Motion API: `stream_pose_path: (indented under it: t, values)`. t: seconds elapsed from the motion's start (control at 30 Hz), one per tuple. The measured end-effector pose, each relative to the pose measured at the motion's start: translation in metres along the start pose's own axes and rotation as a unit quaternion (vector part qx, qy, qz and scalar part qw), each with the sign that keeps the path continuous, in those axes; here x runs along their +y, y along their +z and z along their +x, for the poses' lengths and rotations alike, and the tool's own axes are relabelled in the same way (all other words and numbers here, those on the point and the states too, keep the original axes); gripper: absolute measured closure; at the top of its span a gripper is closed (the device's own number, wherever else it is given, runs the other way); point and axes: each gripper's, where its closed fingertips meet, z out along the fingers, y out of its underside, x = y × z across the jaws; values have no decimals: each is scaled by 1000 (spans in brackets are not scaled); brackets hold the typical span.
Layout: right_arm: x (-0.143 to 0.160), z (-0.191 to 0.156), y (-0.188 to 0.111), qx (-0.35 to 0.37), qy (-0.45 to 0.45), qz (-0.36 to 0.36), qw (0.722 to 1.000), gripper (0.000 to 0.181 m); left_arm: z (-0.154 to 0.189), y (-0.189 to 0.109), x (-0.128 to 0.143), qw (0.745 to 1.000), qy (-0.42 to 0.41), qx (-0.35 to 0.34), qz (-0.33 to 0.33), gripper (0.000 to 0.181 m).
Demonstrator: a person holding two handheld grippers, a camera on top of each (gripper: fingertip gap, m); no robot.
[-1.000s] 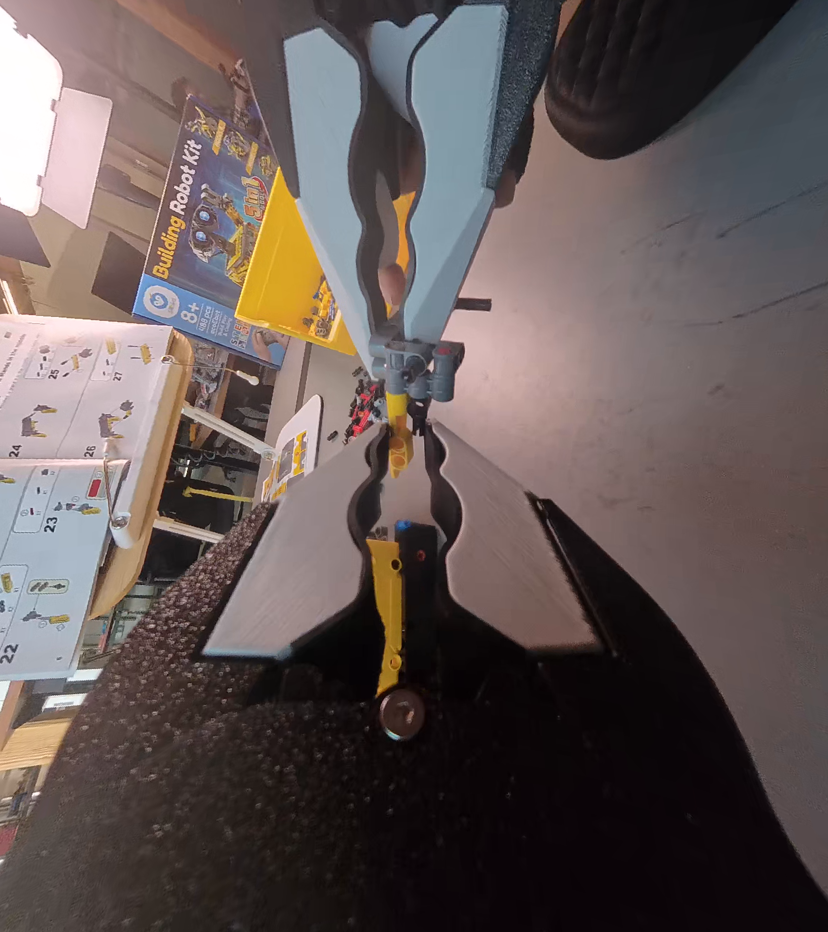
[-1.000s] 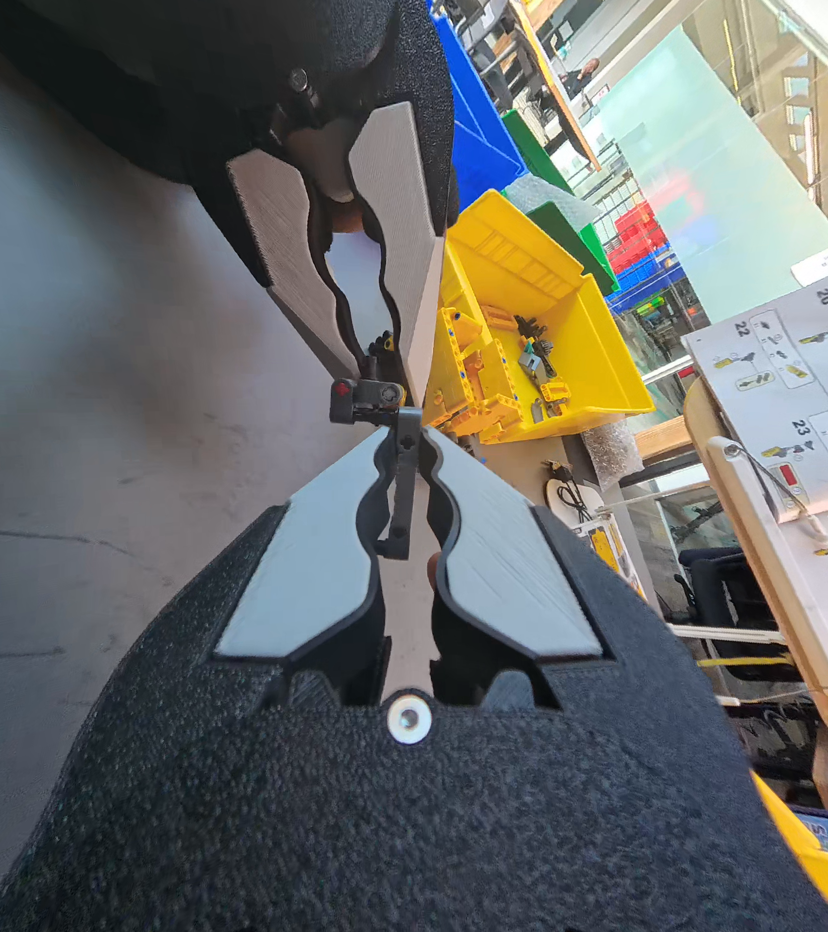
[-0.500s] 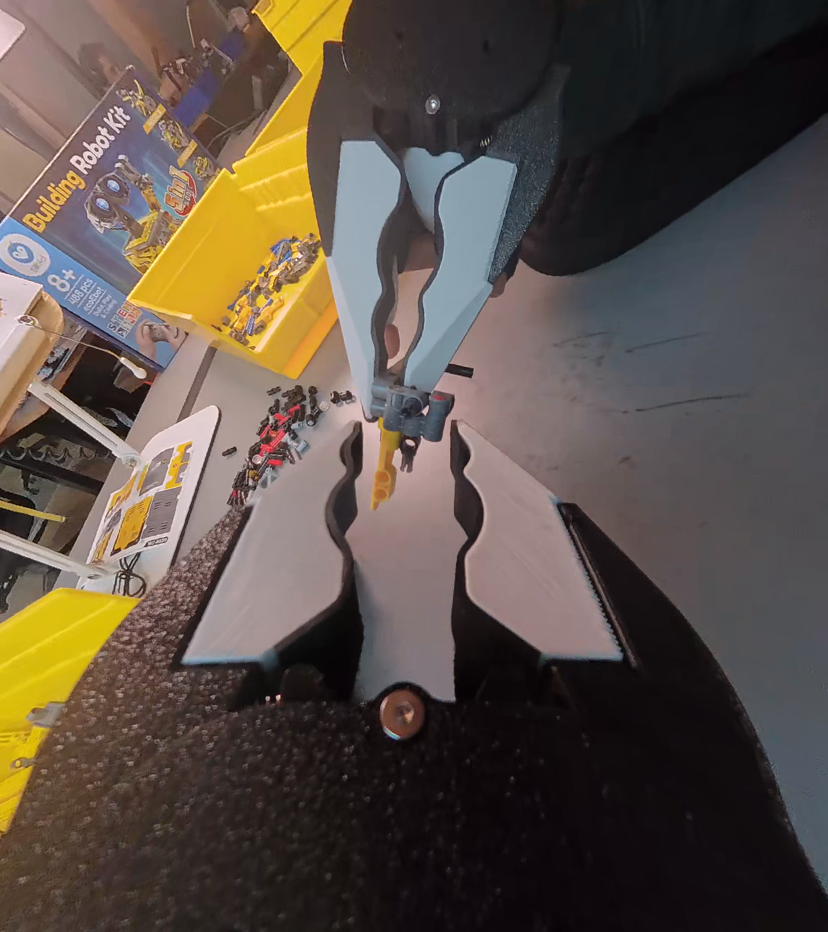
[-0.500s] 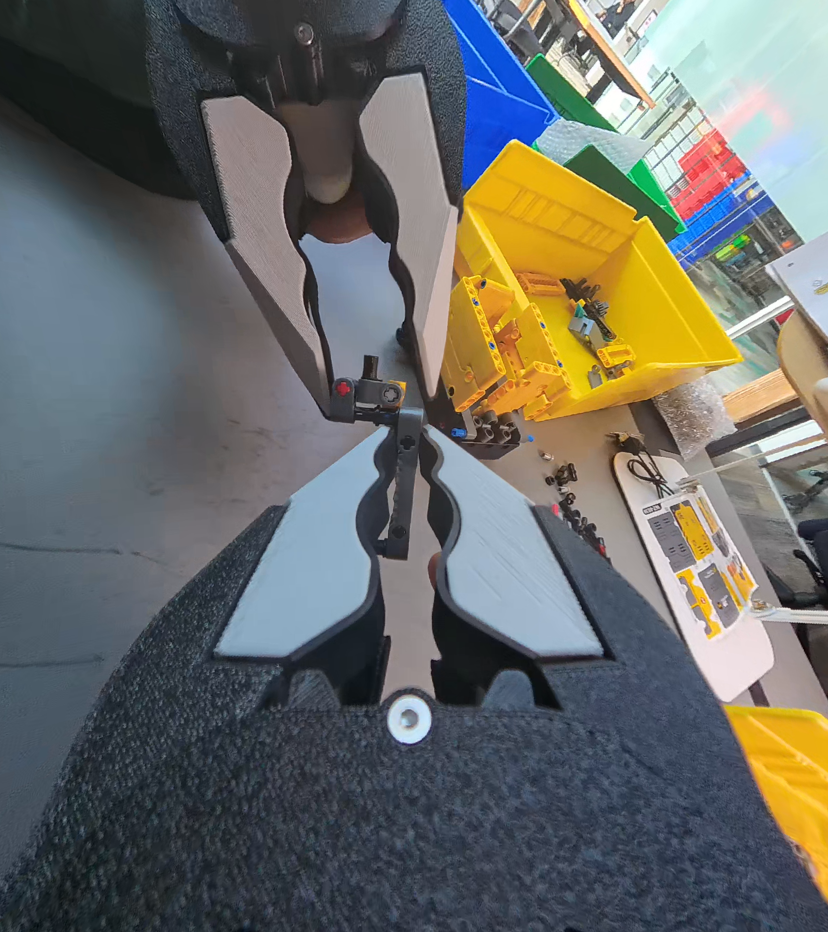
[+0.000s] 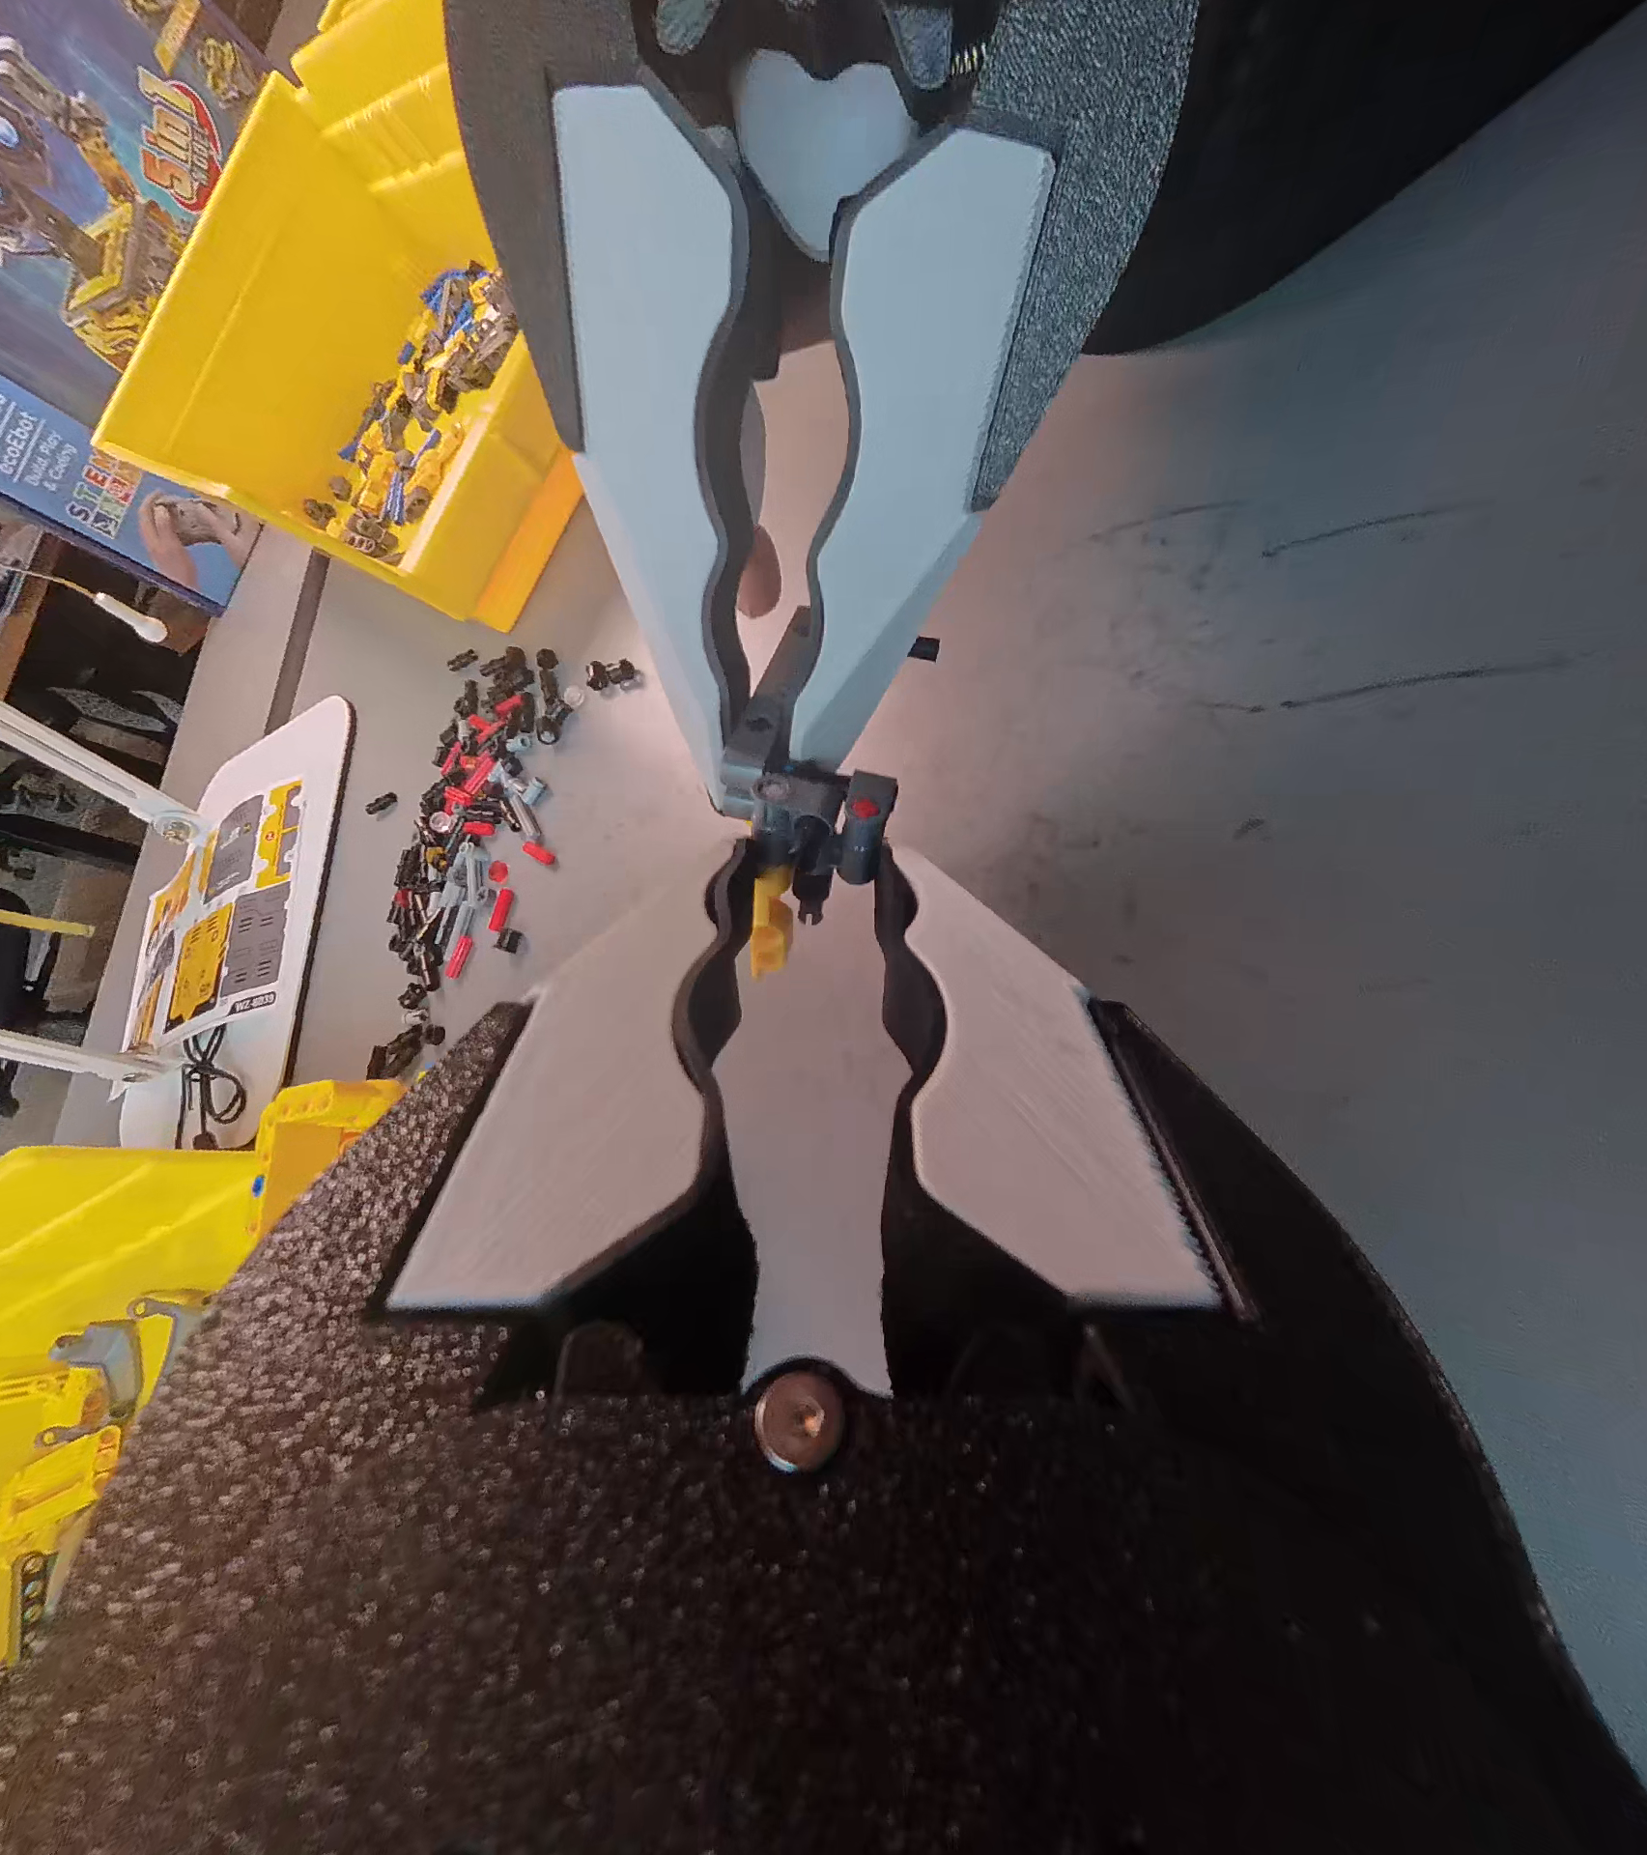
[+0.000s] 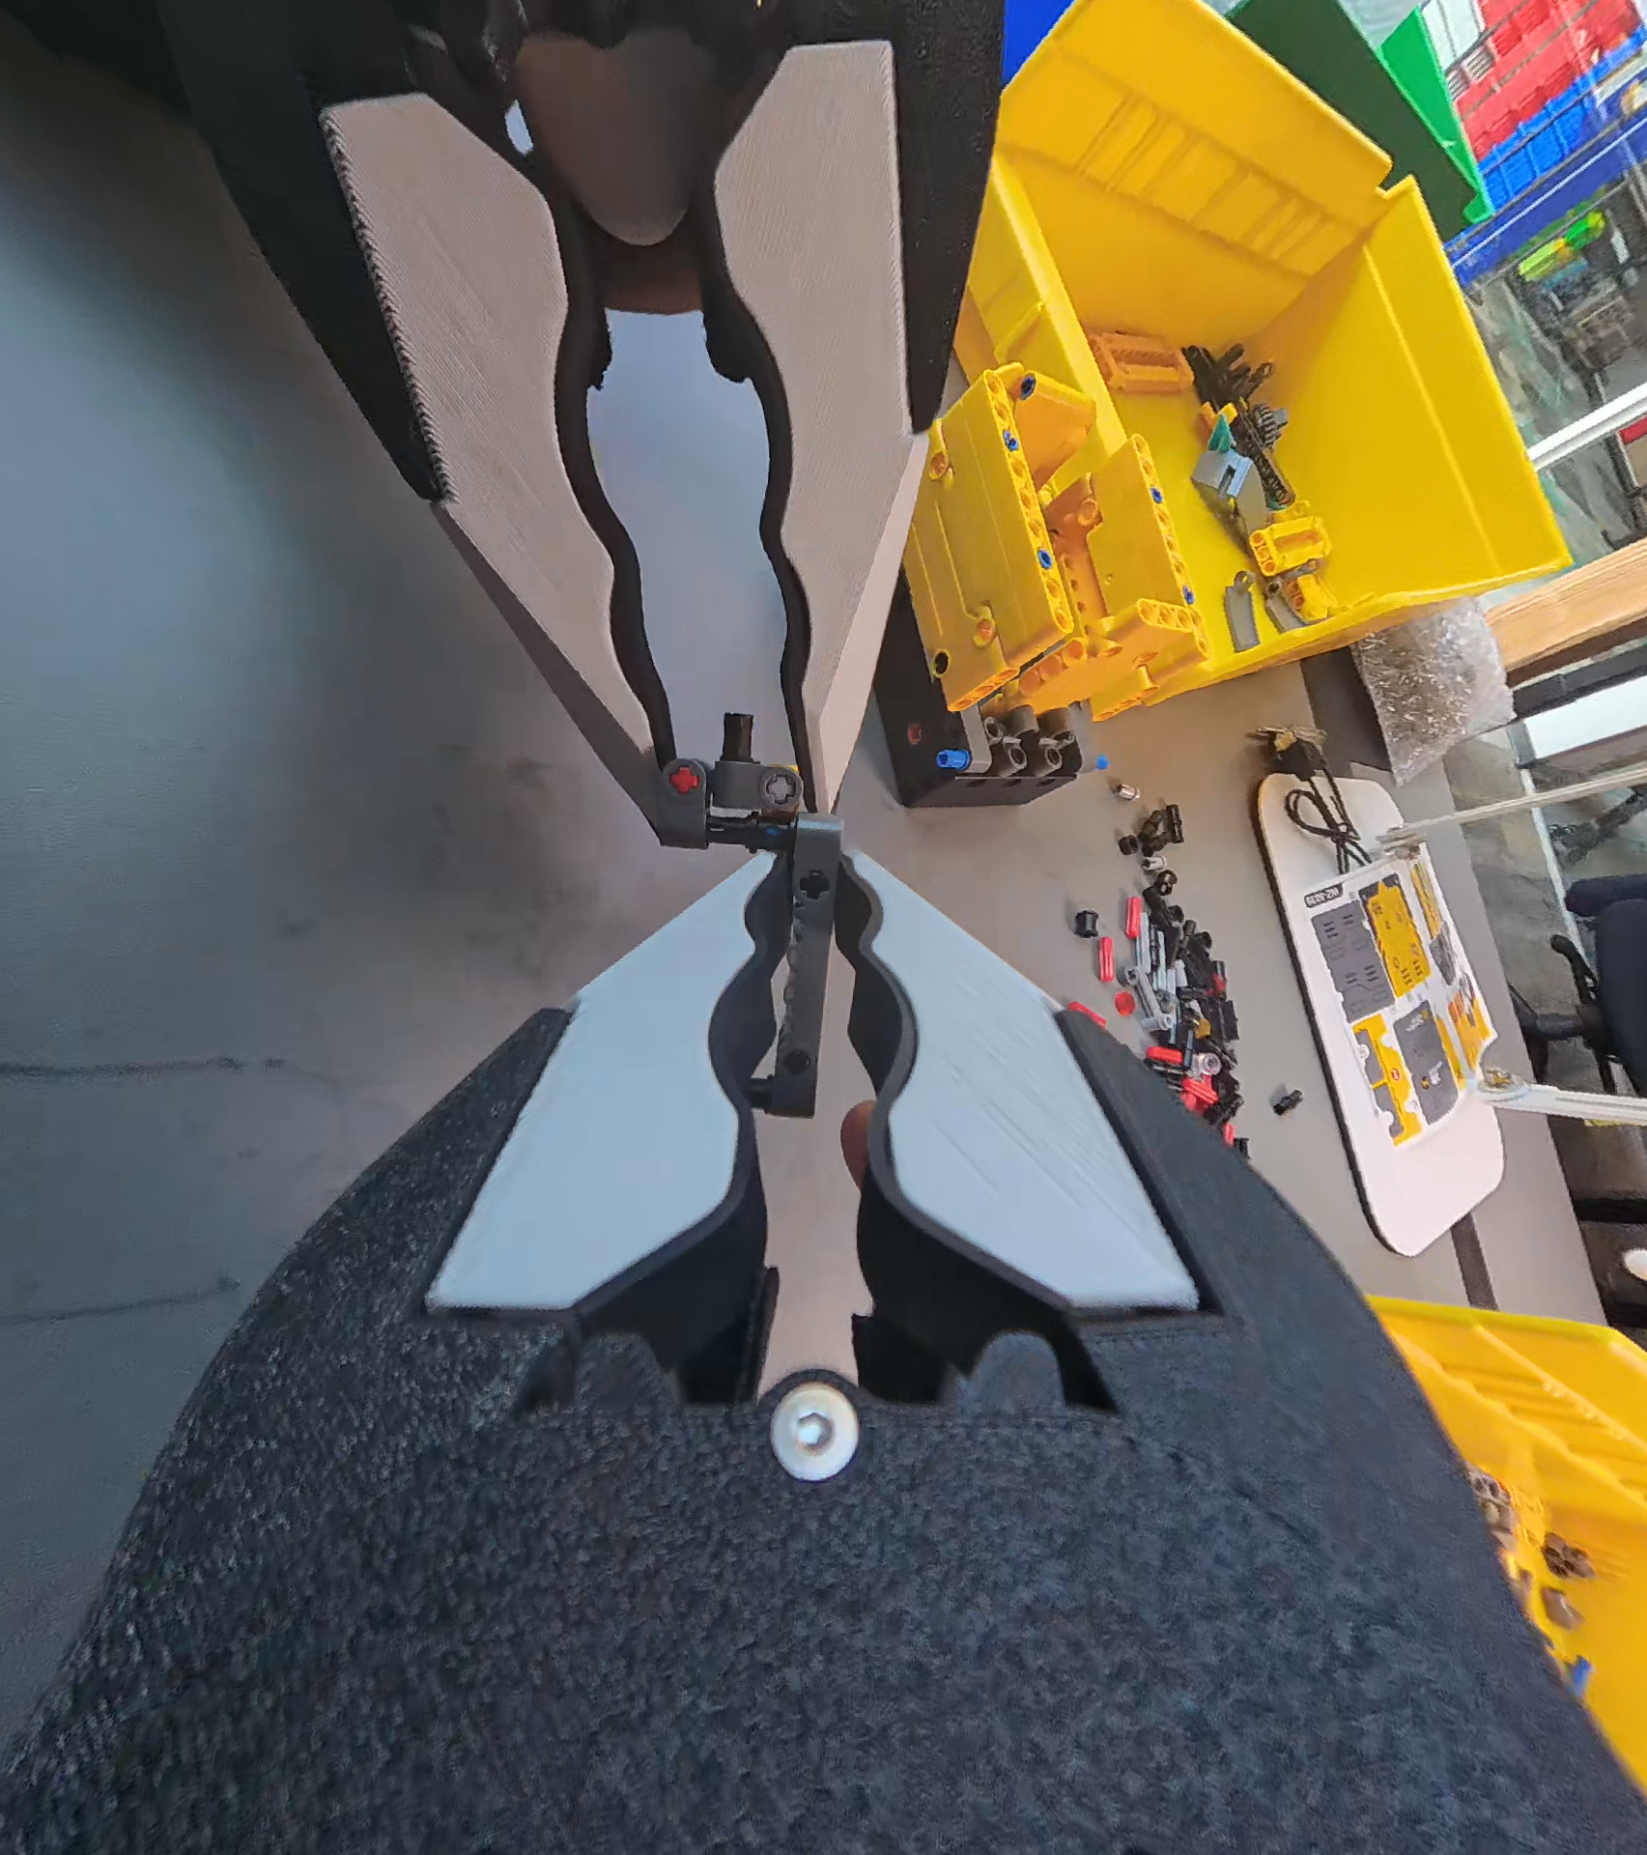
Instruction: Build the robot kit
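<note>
right tool (image 6: 804,883) gripping grey beam (image 6: 807,964), left tool (image 5: 804,883) facing

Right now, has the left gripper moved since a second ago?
Yes. The left gripper has opened and backed off the yellow beam, once deep between its fingers; against the yellow bin, its view has tilted down toward the table.

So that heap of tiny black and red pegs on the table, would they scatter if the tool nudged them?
Probably. The loose pegs look like short round plastic pins lying unattached on the smooth grey table, so a nudge would likely roll and scatter them. They seem light, and small enough to slip from a grip.
</note>
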Motion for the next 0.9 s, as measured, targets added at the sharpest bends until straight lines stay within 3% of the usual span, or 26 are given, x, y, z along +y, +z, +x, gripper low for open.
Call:
stream_pose_path:
  t: [0.43,0.9]
  values:
    - [15,-7,9,-2,5,-58,998,176,7,13,13,999,7,7,-52,159]
    - [4,-5,-9,-96,116,35,988,173,2,1,-10,989,-122,55,59,157]
